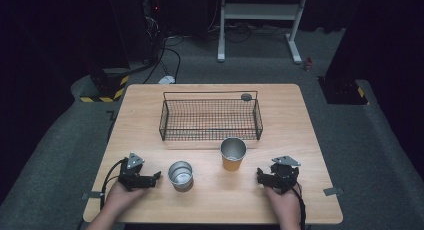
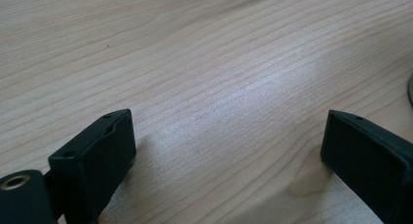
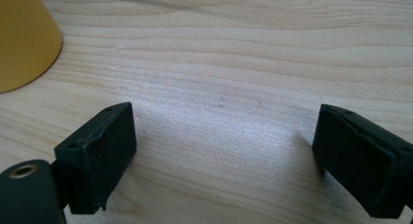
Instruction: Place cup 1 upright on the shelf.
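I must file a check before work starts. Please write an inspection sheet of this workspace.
Surface: wooden table, bare wood between things.
Job's things: silver cup and yellow cup, both upright, apart; empty wire basket behind them.
Clutter: small dark round thing at the basket's far right corner.
Grippers: left gripper and right gripper low at the table's near edge, jaws open, nothing between them.
Cables: black cable from the left gripper; more on the floor behind.
Surroundings: grey carpet, white stand, dark room.

wooden table (image 1: 150,115) bears wire basket (image 1: 210,121), steel cup (image 1: 180,175), yellow cup (image 1: 233,154), perhaps both grippers.
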The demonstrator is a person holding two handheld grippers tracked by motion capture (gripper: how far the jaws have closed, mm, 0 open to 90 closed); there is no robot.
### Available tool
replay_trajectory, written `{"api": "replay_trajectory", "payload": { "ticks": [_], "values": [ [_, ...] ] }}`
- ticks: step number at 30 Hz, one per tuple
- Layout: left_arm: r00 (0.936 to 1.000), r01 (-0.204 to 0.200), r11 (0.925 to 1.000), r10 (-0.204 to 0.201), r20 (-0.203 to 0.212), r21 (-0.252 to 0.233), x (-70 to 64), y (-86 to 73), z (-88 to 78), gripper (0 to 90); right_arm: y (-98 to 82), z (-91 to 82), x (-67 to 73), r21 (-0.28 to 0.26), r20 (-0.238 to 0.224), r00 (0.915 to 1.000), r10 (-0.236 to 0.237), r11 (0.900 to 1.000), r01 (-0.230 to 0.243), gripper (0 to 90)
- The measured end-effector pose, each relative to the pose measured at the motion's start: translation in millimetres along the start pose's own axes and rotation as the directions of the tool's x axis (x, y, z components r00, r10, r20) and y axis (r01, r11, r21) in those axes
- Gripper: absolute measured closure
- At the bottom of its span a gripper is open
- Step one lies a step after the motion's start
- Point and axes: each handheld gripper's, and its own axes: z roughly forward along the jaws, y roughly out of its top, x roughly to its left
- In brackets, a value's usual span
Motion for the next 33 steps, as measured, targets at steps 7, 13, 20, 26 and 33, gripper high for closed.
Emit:
{"api": "replay_trajectory", "payload": {
  "ticks": [7, 13, 20, 26, 33],
  "values": [
    [1.0, 0.0, 1.0, 0.0, 0.0, 0.0, 0.0, 0.0, 0.0, 6.3, 0.0, -0.1, 0.0, 0.001, 0.0, 1.0, 0.0, 1.0, 0.0, 8.8],
    [1.0, 0.0, 1.0, 0.0, 0.0, 0.0, 0.0, 0.0, 0.0, 6.3, 0.0, 0.0, 0.0, 0.0, 0.001, 1.0, 0.0, 1.0, 0.0, 8.8],
    [1.0, 0.001, 1.0, -0.001, -0.001, -0.001, -0.1, -0.1, 0.0, 6.3, 0.0, 0.0, 0.0, 0.0, 0.001, 1.0, 0.001, 1.0, -0.001, 8.8],
    [1.0, 0.002, 1.0, -0.002, -0.001, -0.002, 0.0, -0.2, -0.1, 6.4, -0.1, -0.4, -0.3, -0.001, 0.002, 1.0, 0.005, 1.0, -0.005, 10.6],
    [1.0, 0.002, 1.0, -0.002, -0.001, -0.002, 0.0, -0.2, -0.1, 6.4, -0.4, -1.3, -0.2, -0.015, -0.008, 0.9999, -0.011, 1.0, 0.011, 13.3]
  ]
}}
